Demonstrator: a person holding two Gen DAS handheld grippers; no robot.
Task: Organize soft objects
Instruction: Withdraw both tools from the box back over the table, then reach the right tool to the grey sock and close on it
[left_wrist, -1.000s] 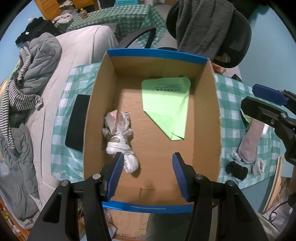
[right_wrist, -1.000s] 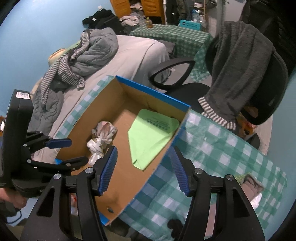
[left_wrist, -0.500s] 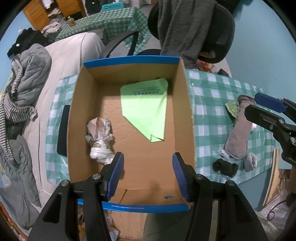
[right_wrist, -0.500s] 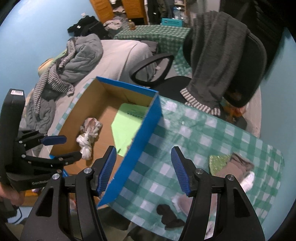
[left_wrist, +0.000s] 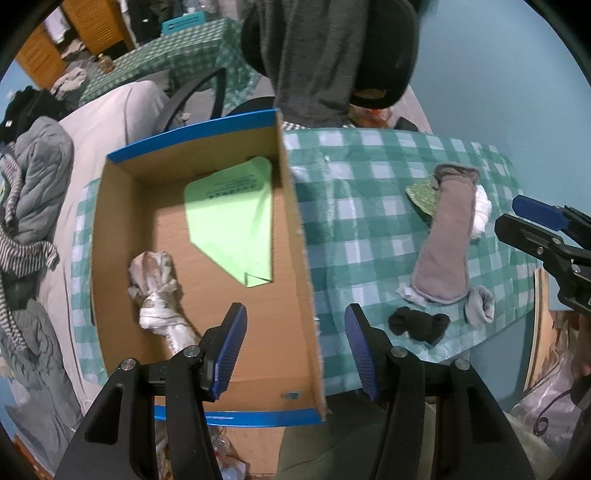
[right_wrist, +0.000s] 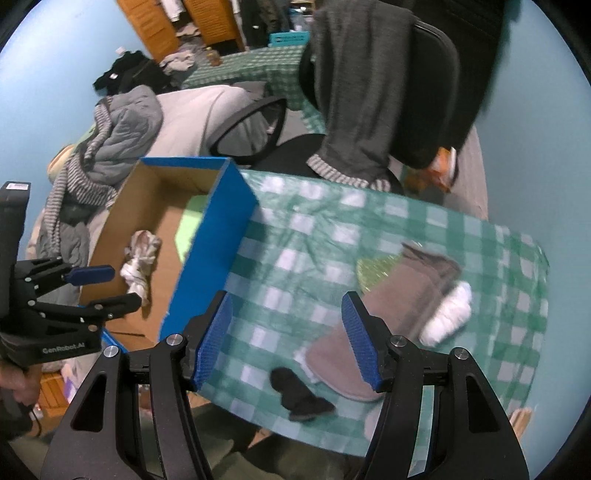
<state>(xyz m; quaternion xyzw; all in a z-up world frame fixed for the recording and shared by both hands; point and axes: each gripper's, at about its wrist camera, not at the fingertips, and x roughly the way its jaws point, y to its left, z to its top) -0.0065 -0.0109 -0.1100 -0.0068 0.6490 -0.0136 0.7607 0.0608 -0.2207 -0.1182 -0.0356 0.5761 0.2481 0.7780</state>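
The table (left_wrist: 369, 206), under a green checked cloth, fills the middle and right of the left wrist view, its near edge low in the frame. A cardboard box (left_wrist: 295, 236) with blue rims takes the left half, a knotted white cloth (left_wrist: 159, 291) inside it; bare cloth lies between box wall and socks. A long grey-brown sock (left_wrist: 447, 240) runs top to bottom at right, a black sock (left_wrist: 419, 325) just below it. Left gripper (left_wrist: 295, 350) and right gripper (right_wrist: 286, 339) both have jaws spread, gripping nothing.
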